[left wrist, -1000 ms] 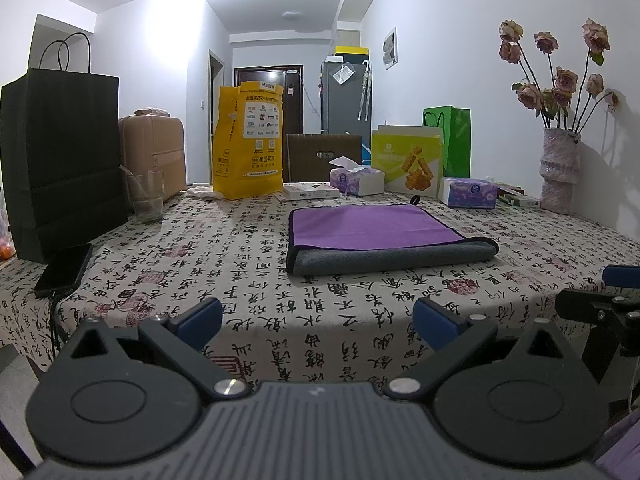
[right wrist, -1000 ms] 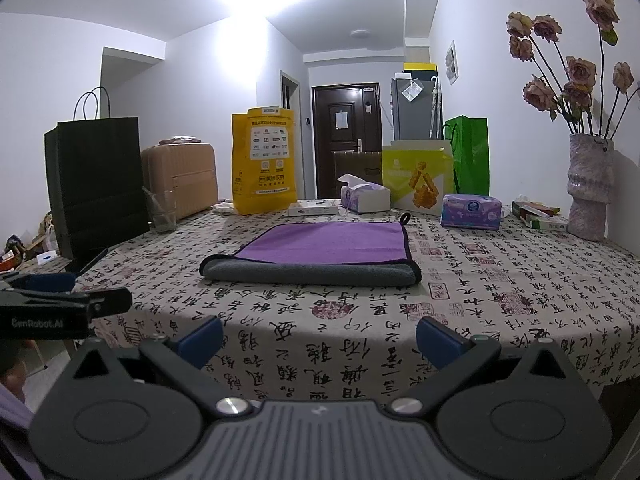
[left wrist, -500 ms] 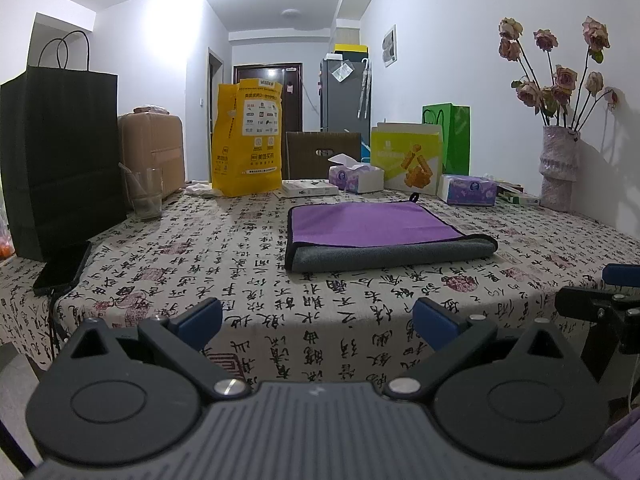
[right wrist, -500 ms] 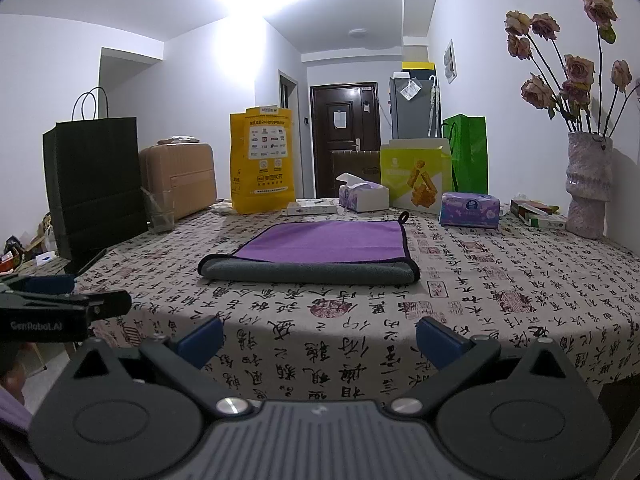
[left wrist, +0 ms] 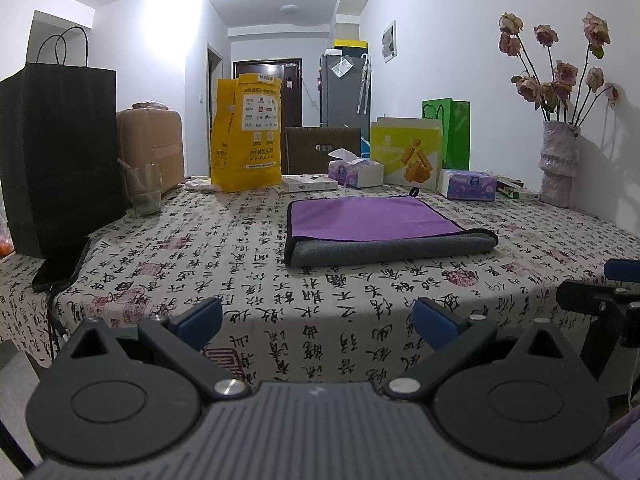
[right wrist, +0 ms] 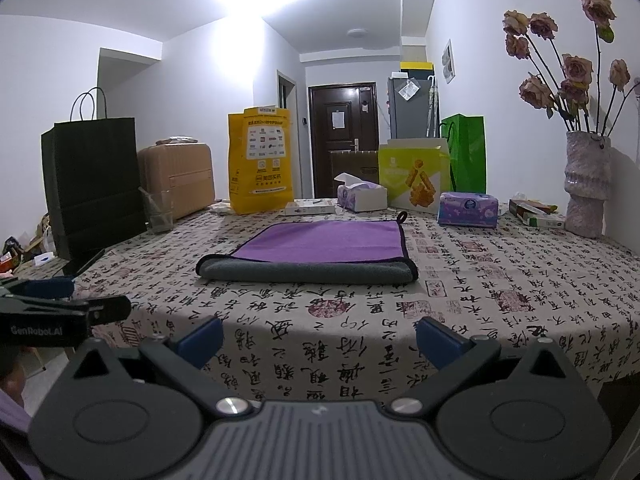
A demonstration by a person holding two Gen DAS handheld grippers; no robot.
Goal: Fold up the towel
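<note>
A purple towel with a grey underside [left wrist: 372, 226] lies folded flat in the middle of the table, its grey folded edge toward me; it also shows in the right wrist view [right wrist: 316, 246]. My left gripper [left wrist: 316, 320] is open and empty, held at the table's near edge, well short of the towel. My right gripper [right wrist: 318, 336] is open and empty, also at the near edge. The right gripper shows at the right in the left wrist view [left wrist: 600, 300], the left gripper at the left in the right wrist view [right wrist: 60, 312].
The table [left wrist: 248, 280] has a cloth printed with characters. A black paper bag [left wrist: 60, 152], a phone [left wrist: 60, 264], a glass [left wrist: 144, 188], a yellow bag [left wrist: 246, 144], tissue boxes [left wrist: 354, 170] and a vase with flowers [left wrist: 558, 164] stand around the back and sides.
Both grippers have dropped slightly and drawn back a little toward the near table edge. The towel has not moved.
</note>
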